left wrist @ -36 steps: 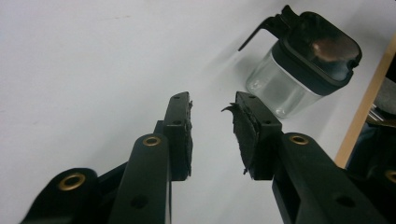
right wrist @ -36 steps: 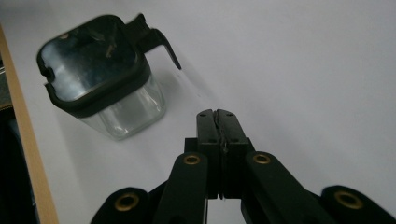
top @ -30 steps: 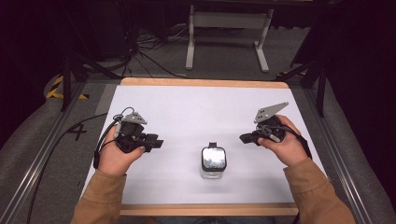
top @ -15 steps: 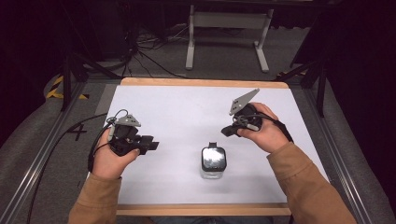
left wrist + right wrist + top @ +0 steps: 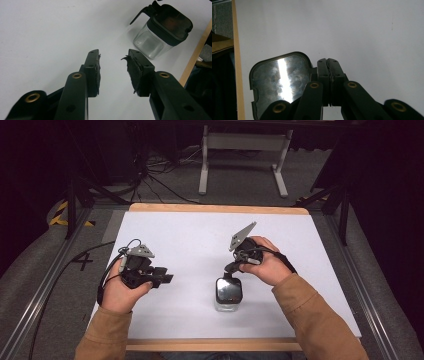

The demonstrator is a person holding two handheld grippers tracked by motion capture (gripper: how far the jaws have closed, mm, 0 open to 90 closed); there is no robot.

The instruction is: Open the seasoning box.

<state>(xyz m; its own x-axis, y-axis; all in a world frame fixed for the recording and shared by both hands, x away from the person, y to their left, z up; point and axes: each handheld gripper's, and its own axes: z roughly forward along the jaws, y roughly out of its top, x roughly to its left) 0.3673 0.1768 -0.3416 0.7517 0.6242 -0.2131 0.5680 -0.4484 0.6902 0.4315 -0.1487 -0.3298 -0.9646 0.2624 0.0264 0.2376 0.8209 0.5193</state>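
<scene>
While the left tongs (image 5: 167,279) sit at nine o'clock with jaws apart, just opening on nothing, the right tongs (image 5: 229,268), pressed together, hover at the jar's (image 5: 228,293) twelve o'clock edge on the bare white table (image 5: 190,235).

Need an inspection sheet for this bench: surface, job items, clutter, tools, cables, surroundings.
Surface: white table, wood edges front and back.
Job items: glass jar with black lid, upright, near front edge.
Clutter: nothing seen.
Tools: left tool has just been opening, nothing between its pads, aimed at the jar. Right tool shut, empty, tips by the lid's rear edge; contact unclear.
Cables: black cable trails off the table's left side.
Surroundings: grey floor, white stand behind, dark room.
</scene>
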